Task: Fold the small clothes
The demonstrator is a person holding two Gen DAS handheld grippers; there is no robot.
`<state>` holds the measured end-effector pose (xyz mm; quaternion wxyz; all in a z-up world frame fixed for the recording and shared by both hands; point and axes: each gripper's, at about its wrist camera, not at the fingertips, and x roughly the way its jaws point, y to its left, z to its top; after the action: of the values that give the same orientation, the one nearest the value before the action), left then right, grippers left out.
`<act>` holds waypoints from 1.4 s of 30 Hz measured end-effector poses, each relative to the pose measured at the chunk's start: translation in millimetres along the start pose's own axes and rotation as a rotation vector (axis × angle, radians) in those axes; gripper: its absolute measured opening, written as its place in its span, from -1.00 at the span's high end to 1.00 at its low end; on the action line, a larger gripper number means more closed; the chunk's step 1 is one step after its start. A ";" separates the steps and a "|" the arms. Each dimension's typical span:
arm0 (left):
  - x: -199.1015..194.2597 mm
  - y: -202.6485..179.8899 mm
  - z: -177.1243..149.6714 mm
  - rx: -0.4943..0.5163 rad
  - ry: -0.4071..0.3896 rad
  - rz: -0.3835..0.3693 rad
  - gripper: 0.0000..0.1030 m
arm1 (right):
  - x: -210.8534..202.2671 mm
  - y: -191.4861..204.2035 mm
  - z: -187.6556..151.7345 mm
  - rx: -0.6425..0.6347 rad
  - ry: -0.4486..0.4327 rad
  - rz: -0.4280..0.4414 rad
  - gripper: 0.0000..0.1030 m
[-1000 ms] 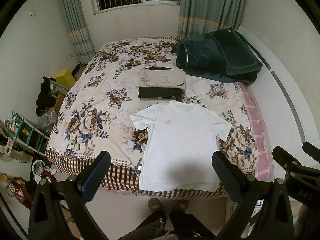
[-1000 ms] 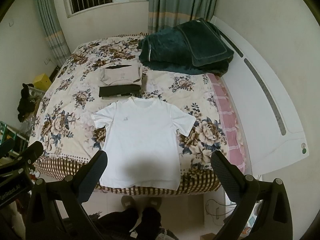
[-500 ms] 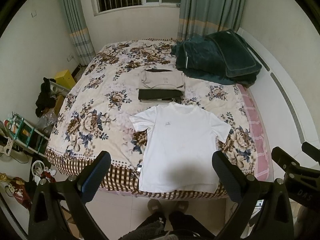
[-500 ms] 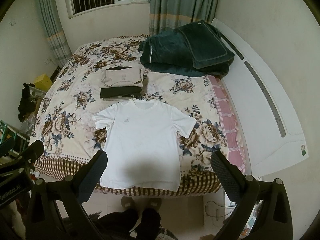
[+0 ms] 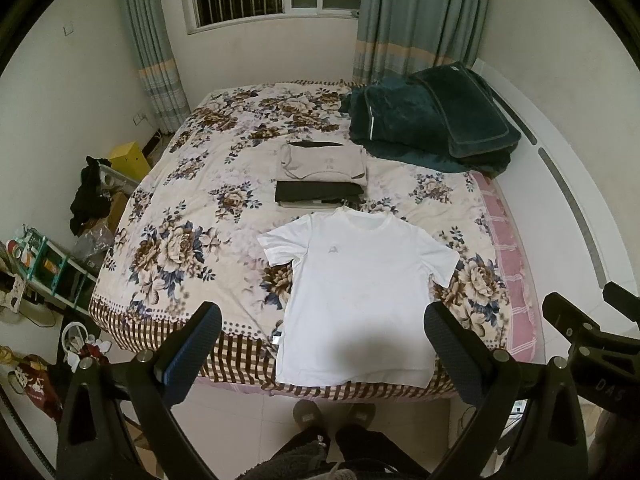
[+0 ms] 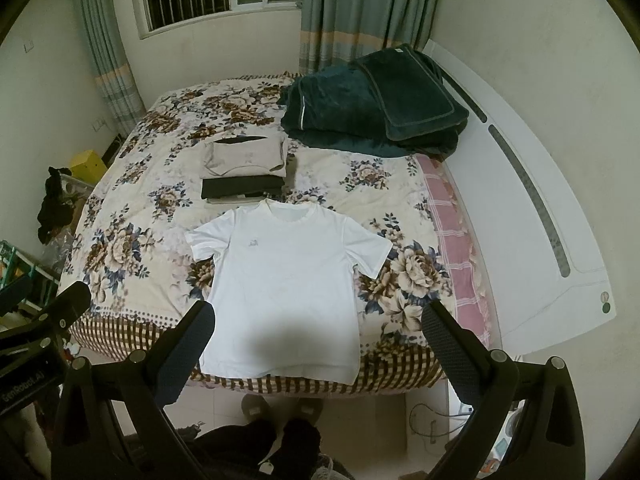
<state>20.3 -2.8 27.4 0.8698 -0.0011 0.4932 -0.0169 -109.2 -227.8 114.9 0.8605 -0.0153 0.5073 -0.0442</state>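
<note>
A white T-shirt [image 5: 360,292] lies spread flat, front up, at the near edge of the floral bed [image 5: 192,216]; its hem hangs over the edge. It also shows in the right wrist view [image 6: 288,284]. Behind it lie a folded black garment [image 5: 318,193] and a folded beige garment [image 5: 324,162]. My left gripper [image 5: 324,344] is open and empty, held high above the shirt's hem. My right gripper [image 6: 318,340] is open and empty, also high above the hem. The right gripper's body shows at the right of the left wrist view [image 5: 584,336].
A dark green blanket pile [image 5: 432,124] sits at the far right of the bed. A white headboard [image 6: 532,216] runs along the right. Clutter, a shelf rack [image 5: 44,264] and a yellow box [image 5: 130,160] stand on the floor at left. The person's slippered feet [image 5: 332,414] stand at the bed's foot.
Both grippers have risen and drawn back slightly, so the bed and shirt sit a little lower and smaller in view. The jaws stayed open.
</note>
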 end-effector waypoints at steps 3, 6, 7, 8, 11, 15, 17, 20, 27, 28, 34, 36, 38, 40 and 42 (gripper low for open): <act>-2.1 -2.1 4.9 -0.001 -0.002 0.001 -1.00 | -0.4 0.4 -1.3 0.001 -0.001 0.000 -1.00; -2.3 -1.7 4.1 0.000 -0.005 0.001 -1.00 | -0.3 0.4 -2.2 0.000 -0.005 0.000 -1.00; -2.4 -1.8 4.7 0.000 -0.005 0.000 -1.00 | -1.1 0.5 -1.6 0.000 -0.005 0.000 -1.00; -2.7 -1.6 5.2 0.000 -0.005 -0.001 -1.00 | -1.6 0.5 -1.2 0.000 -0.005 0.000 -1.00; -2.9 -1.4 5.1 0.000 -0.005 0.000 -1.00 | -0.6 0.4 -2.5 0.001 -0.005 0.000 -1.00; -2.9 -0.4 2.5 -0.001 -0.008 0.000 -1.00 | -3.4 1.5 -1.0 0.001 -0.006 0.002 -1.00; -3.5 -0.5 3.8 -0.002 -0.009 0.000 -1.00 | -4.5 1.9 -0.6 -0.001 -0.007 0.003 -1.00; -5.1 -2.2 7.2 -0.001 -0.010 -0.001 -1.00 | -5.2 2.4 -0.8 0.000 -0.006 0.002 -1.00; -6.7 -4.9 9.9 -0.001 -0.013 -0.003 -1.00 | -6.1 2.7 -2.4 0.001 -0.010 0.002 -1.00; -7.6 -7.1 13.6 -0.002 -0.014 -0.004 -1.00 | -5.9 2.7 -2.9 0.000 -0.010 0.002 -1.00; -5.0 -12.3 23.9 -0.003 -0.007 -0.010 -1.00 | -7.7 3.7 -4.2 0.007 -0.006 0.004 -1.00; 4.5 -12.9 32.4 -0.005 -0.012 -0.004 -1.00 | -7.9 4.4 -1.8 0.022 0.002 0.005 -1.00; 20.2 -11.3 31.8 -0.007 -0.022 0.010 -1.00 | -2.3 4.0 15.4 0.048 0.016 0.016 -1.00; 40.5 -8.7 34.0 -0.010 -0.050 0.038 -1.00 | 17.4 -2.3 23.4 0.100 0.038 0.028 -1.00; 65.3 -6.2 39.1 -0.017 -0.059 0.049 -1.00 | 44.4 -14.7 27.0 0.160 0.063 0.027 -1.00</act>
<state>87.1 -11.7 -8.4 0.8840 0.0030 0.4673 0.0085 -65.1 -246.9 90.4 0.8430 0.0619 0.5292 -0.0734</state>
